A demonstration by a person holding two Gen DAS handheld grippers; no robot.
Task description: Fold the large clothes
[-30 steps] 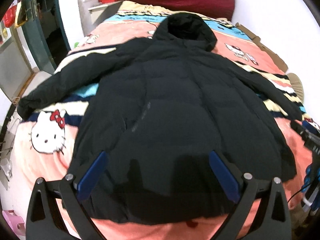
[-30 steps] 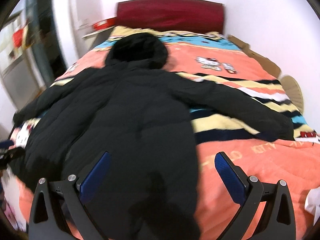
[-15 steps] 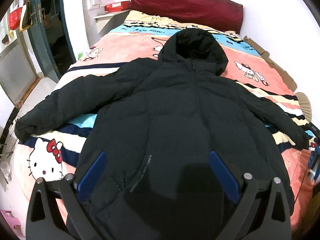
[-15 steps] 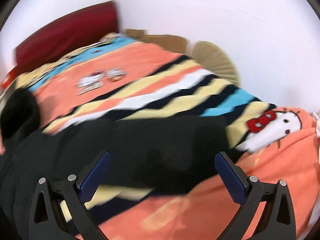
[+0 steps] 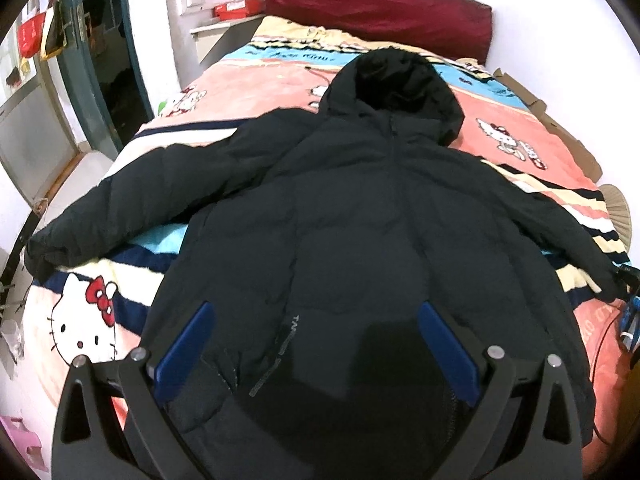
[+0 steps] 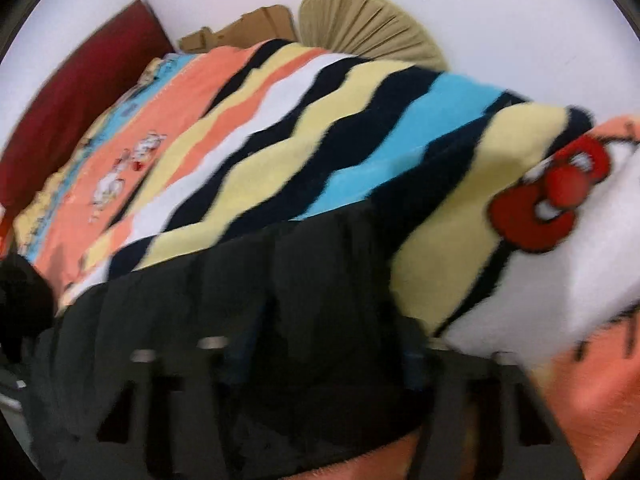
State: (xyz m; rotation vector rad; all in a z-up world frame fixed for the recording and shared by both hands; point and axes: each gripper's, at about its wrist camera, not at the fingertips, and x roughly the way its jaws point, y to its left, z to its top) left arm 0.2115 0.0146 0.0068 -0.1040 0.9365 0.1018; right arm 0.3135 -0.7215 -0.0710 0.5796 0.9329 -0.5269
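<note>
A black hooded puffer jacket (image 5: 372, 240) lies spread flat on the bed (image 5: 280, 76), hood (image 5: 396, 88) toward the dark red headboard (image 5: 376, 4), both sleeves stretched out to the sides over a striped cartoon-cat blanket (image 5: 84, 320).

The left claw (image 5: 316, 344) hangs over the jacket's lower body near the hem, tilted steeply down; its blue-padded fingers (image 5: 188, 344) stand wide apart with nothing pinched between them.

The right claw (image 6: 320, 368) is angled down over the end of the jacket's right sleeve (image 6: 248, 304), which lies across the blanket's zigzag stripes near the bed's edge by the wall. That view is smeared with blur. Its jaws have just been closing, and the sleeve cloth sits between the two dark fingers (image 6: 216, 360); whether the pads already press on the cloth I cannot tell. In the left wrist view, the right claw shows only as a sliver at the sleeve's cuff (image 5: 608, 280).

A pleated tan fan (image 6: 372, 28) and cardboard (image 6: 240, 32) rest against the white wall beyond the bed.
</note>
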